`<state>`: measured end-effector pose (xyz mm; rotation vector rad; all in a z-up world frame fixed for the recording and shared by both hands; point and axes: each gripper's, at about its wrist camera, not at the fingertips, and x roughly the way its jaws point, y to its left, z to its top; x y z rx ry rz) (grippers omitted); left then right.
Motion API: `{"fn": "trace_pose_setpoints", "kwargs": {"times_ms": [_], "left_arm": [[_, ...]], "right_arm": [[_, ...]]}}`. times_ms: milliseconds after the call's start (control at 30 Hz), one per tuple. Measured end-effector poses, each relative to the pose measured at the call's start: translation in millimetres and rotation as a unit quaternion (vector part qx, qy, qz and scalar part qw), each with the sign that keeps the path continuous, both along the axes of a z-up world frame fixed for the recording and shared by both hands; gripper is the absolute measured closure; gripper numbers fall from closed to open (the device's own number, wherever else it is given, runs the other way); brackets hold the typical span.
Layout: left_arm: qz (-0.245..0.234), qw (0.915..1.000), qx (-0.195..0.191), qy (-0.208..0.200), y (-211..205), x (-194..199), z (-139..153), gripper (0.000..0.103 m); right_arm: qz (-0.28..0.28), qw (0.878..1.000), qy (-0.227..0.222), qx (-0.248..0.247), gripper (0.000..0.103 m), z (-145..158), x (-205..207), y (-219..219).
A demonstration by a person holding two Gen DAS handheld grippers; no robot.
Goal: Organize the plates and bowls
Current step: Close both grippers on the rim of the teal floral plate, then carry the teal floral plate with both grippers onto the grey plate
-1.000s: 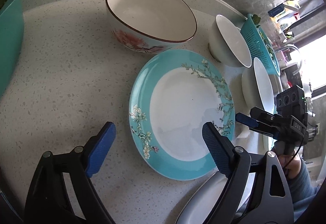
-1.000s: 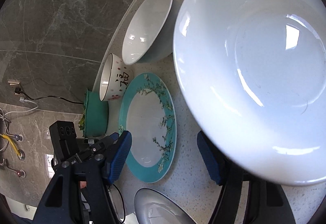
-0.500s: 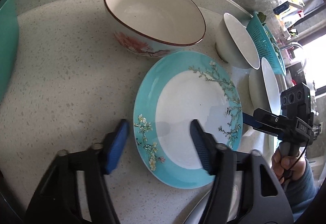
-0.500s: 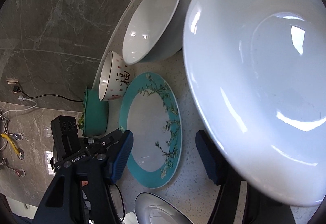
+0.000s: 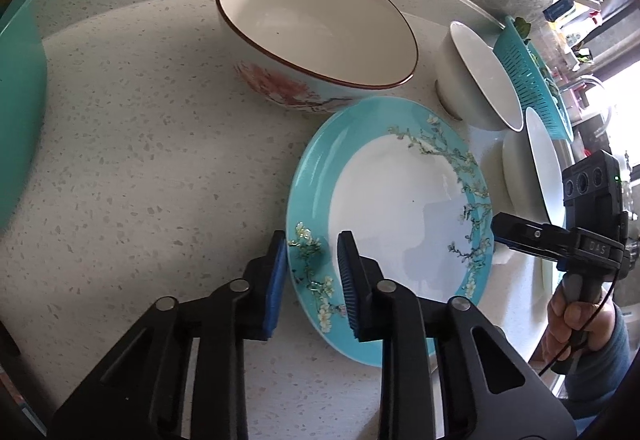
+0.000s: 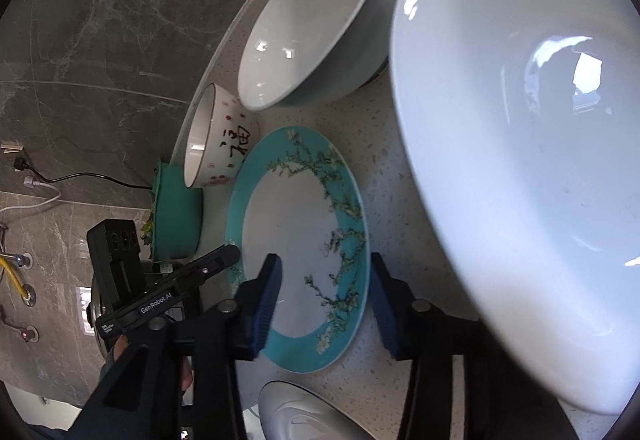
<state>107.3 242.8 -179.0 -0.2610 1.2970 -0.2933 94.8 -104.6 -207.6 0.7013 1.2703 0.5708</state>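
Your left gripper is reaching down over the near left rim of the round turquoise plate with a white centre and a flowering branch pattern. Its jaws have just been closing, and the plate rim is standing between the two blue pads. The gap is narrow, but I cannot tell if the pads are already pressing on the rim.

Your right gripper is coming to the same plate from the opposite side. Its jaws have also just been closing and are straddling the plate edge, with the left pad over the white centre and the right pad outside the rim over the counter. A clear gap is showing on both sides, so these fingers are not gripping yet.

The plate is lying flat on the speckled light stone counter. Just behind it the cream bowl with a brown rim and red blossom print is sitting, close to the plate edge. The plain white deep bowl is standing next to it, and the large glossy white shallow plate is filling the right side of the right wrist view. The teal plastic basin is staying beside the cream bowl, and your hand is holding the right gripper handle.
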Motion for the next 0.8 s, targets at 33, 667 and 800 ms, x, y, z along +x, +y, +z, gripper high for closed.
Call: {"fn": "trace_pose_setpoints", "kwargs": {"times_ms": [33, 667, 800], "left_arm": [[-0.001, 1.0, 0.003, -0.001, -0.6, 0.2, 0.0, 0.081], [-0.016, 0.9979, 0.057, -0.026, -14.4, -5.3, 2.5, 0.084], [-0.014, 0.9981, 0.053, -0.028, -13.1, -8.0, 4.3, 0.085]], "right_arm": [[-0.002, 1.0, 0.001, -0.005, 0.072, -0.8, -0.2, -0.7], [-0.001, 0.998, -0.02, -0.063, 0.089, 4.5, -4.5, 2.7], [0.0, 0.998, -0.023, -0.065, 0.089, 7.9, -6.4, 3.6]]}}
